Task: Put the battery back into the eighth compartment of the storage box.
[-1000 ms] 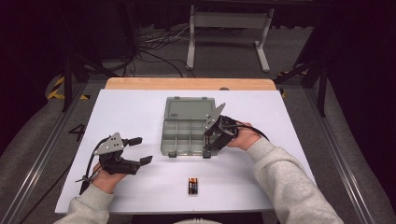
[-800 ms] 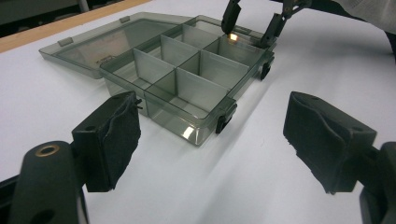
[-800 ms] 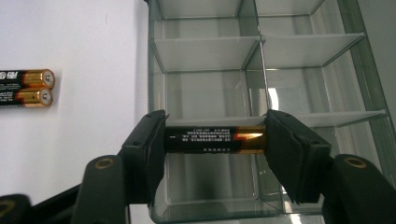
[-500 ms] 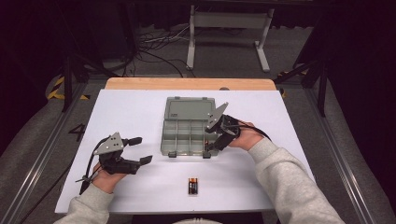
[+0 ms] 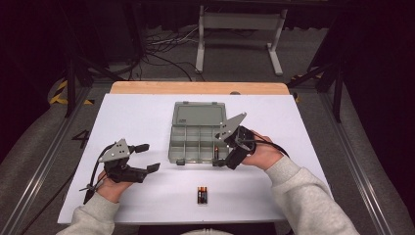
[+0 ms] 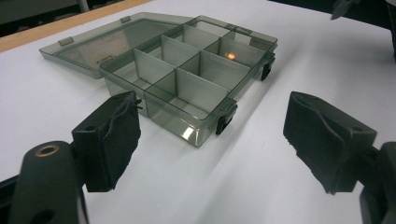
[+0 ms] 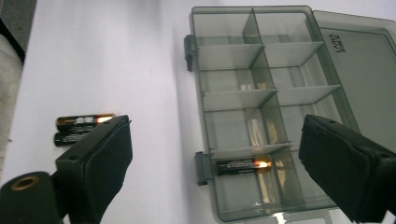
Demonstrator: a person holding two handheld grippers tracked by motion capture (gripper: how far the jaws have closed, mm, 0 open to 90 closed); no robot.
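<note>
Lying in the smoky box's corner compartment: 1 black-and-copper battery.

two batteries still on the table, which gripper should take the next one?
Probably right. The right gripper, jaws just opened with nothing between them, hangs by the organizer box where one battery already lies, close to the two batteries. The left gripper sits open, farther off.

The right gripper has just been opening its two black jaws, and nothing sits between them. Below lies a clear grey box with small rooms (its lid lies flat). One battery rests in a room. Two more batteries lie side by side on the white tabletop.
</note>
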